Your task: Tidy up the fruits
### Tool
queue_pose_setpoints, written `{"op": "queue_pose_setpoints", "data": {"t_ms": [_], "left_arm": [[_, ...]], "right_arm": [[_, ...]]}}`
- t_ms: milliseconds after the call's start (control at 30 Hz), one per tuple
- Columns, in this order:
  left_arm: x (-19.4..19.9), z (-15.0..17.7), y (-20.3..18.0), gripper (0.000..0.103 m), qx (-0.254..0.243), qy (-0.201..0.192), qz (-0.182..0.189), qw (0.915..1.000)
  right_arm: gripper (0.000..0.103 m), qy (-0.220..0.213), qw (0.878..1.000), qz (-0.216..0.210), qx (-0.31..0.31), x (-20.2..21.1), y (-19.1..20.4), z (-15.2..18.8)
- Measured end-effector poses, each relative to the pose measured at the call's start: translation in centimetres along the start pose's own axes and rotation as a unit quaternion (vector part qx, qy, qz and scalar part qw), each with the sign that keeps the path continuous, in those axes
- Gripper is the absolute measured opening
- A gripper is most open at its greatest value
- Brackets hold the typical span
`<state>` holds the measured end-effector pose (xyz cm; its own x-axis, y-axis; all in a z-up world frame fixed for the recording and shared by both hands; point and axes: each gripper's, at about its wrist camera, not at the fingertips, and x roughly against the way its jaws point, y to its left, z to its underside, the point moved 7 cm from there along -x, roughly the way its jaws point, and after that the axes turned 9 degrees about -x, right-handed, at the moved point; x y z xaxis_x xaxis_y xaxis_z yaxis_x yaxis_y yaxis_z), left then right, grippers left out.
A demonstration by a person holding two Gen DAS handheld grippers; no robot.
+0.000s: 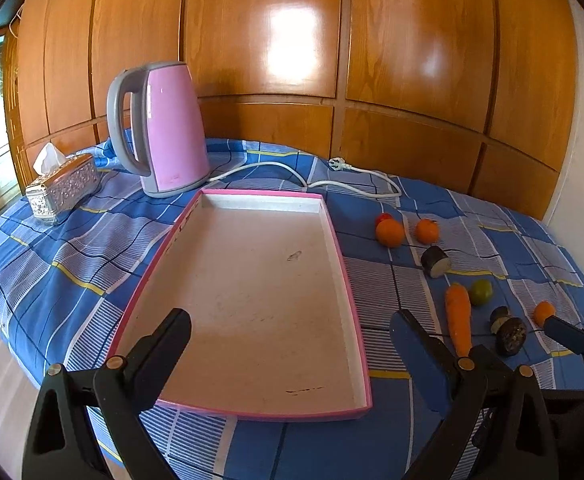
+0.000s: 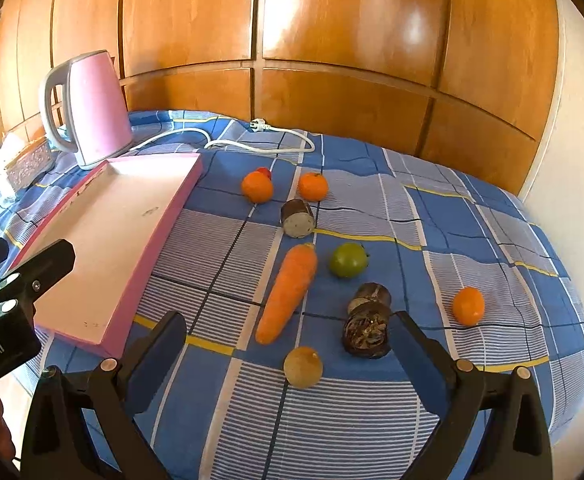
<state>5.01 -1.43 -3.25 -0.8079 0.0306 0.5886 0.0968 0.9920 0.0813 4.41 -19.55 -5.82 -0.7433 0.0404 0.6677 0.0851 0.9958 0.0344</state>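
- Both grippers gape wide and hold nothing: the left gripper (image 1: 292,330) hovers over the tray (image 1: 356,312), the right gripper (image 2: 292,332) over the loose produce.
- Three oranges (image 2: 257,187) (image 2: 313,186) (image 2: 468,306) lie on the blue checked cloth (image 2: 472,216), right of the tray.
- One carrot (image 2: 287,292), one green fruit (image 2: 348,260), one tan round fruit (image 2: 303,367), one small red fruit (image 2: 265,172) behind an orange.
- Three dark cut pieces (image 2: 298,218) (image 2: 370,294) (image 2: 367,334).
- One pink kettle (image 1: 171,128), one tissue box (image 1: 61,188) beyond.
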Motion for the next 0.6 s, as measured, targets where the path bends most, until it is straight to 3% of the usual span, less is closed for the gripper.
{"op": "queue_pose_setpoints", "data": {"t_ms": [467,600], "left_arm": [[0.74,-0.23,-0.63,0.1,-0.011,-0.013,0.01,0.9998],[0.7,-0.21,-0.63,0.1,-0.009,-0.011,0.01,0.9998]], "right_arm": [[0.102,-0.001,1.0,0.001,0.002,0.26,0.04,0.23],[0.092,0.002,1.0,0.0,0.002,0.33,0.03,0.32]]}}
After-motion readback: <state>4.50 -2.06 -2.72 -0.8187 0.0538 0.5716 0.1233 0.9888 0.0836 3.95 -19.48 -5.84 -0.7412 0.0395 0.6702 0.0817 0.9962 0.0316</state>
